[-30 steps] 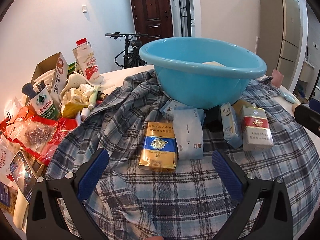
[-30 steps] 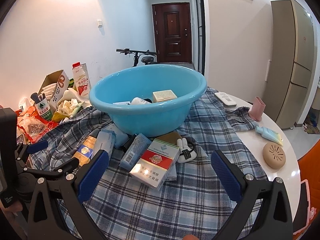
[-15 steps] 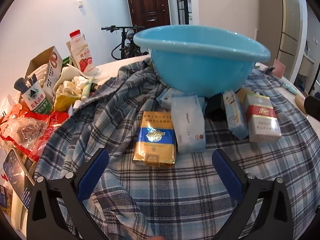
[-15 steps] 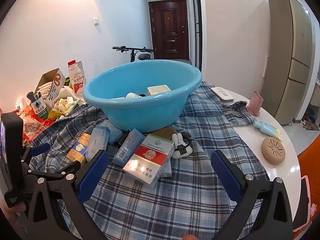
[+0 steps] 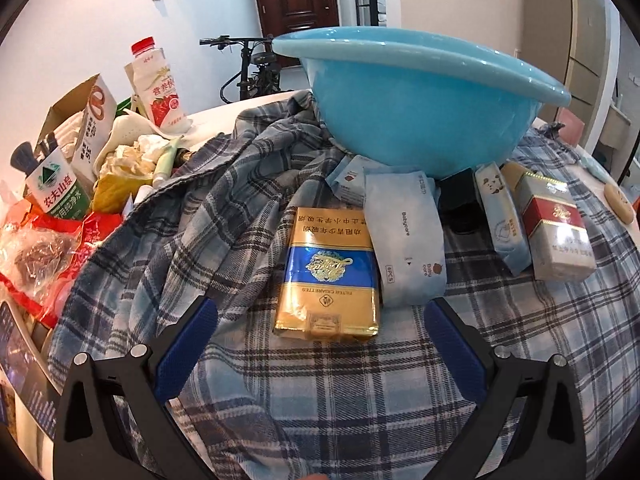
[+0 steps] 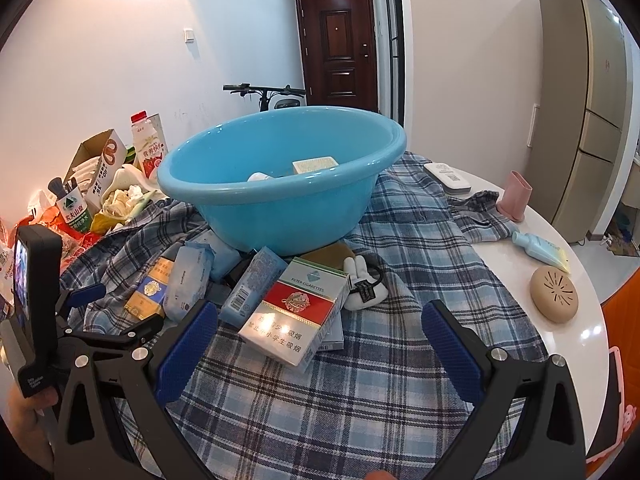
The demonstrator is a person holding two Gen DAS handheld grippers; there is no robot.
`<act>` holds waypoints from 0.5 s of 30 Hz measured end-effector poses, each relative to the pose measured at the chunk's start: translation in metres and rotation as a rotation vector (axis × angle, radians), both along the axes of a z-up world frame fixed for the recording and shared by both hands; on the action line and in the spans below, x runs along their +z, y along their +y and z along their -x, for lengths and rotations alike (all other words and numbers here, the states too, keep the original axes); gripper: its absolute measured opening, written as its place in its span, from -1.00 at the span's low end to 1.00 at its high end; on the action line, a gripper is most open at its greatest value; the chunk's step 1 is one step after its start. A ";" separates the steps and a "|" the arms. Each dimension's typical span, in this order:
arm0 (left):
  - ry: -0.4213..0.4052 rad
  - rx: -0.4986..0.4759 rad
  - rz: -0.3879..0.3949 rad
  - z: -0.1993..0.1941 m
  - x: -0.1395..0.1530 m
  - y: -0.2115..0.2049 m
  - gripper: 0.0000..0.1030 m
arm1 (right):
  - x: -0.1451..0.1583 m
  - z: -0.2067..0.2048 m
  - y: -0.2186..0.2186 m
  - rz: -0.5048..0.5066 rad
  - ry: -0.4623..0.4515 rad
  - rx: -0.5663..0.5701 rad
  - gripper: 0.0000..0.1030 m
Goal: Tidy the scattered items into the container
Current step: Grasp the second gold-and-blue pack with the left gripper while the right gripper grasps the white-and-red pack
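A blue basin (image 5: 416,100) stands on a plaid cloth (image 5: 360,392); it also shows in the right wrist view (image 6: 280,200) with a beige box and a white item inside. In front of it lie a gold-and-blue cigarette carton (image 5: 330,276), a pale tissue pack (image 5: 408,240), a small blue pack (image 5: 502,220) and a red-and-white cigarette carton (image 5: 554,228). My left gripper (image 5: 320,352) is open and empty just short of the gold carton. My right gripper (image 6: 320,356) is open and empty just short of the red-and-white carton (image 6: 296,316).
Clutter fills the table's left: a milk bottle (image 5: 158,88), a cardboard box (image 5: 80,120), a green-labelled bottle (image 5: 56,192), red bags (image 5: 48,248). At the right lie a beige round case (image 6: 554,294), a tube (image 6: 540,246), a pink cup (image 6: 516,196) and a remote (image 6: 448,178).
My left gripper has moved down and forward towards the gold carton. My right gripper has drawn a little nearer the red-and-white carton. Both stay open.
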State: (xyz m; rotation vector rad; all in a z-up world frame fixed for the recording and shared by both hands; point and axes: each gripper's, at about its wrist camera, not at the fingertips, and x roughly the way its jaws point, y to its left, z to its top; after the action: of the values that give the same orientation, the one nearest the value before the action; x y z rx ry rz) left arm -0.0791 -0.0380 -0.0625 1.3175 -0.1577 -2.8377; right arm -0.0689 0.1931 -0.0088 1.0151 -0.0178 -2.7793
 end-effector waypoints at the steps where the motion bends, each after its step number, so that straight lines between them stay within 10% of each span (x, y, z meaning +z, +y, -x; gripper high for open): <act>1: -0.002 -0.002 -0.001 0.001 -0.001 -0.001 0.95 | -0.001 0.000 0.001 -0.001 -0.001 -0.002 1.00; 7: -0.047 -0.011 -0.031 0.006 -0.011 -0.006 0.51 | -0.005 0.002 0.009 0.017 -0.010 -0.015 1.00; 15: -0.064 -0.018 -0.045 0.009 -0.016 -0.005 0.39 | -0.013 0.007 0.010 0.020 -0.031 -0.014 1.00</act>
State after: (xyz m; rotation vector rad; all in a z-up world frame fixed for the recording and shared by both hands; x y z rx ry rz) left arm -0.0879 -0.0425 -0.0788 1.4228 -0.1076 -2.8317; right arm -0.0763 0.2034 -0.0219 1.0572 -0.0572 -2.7701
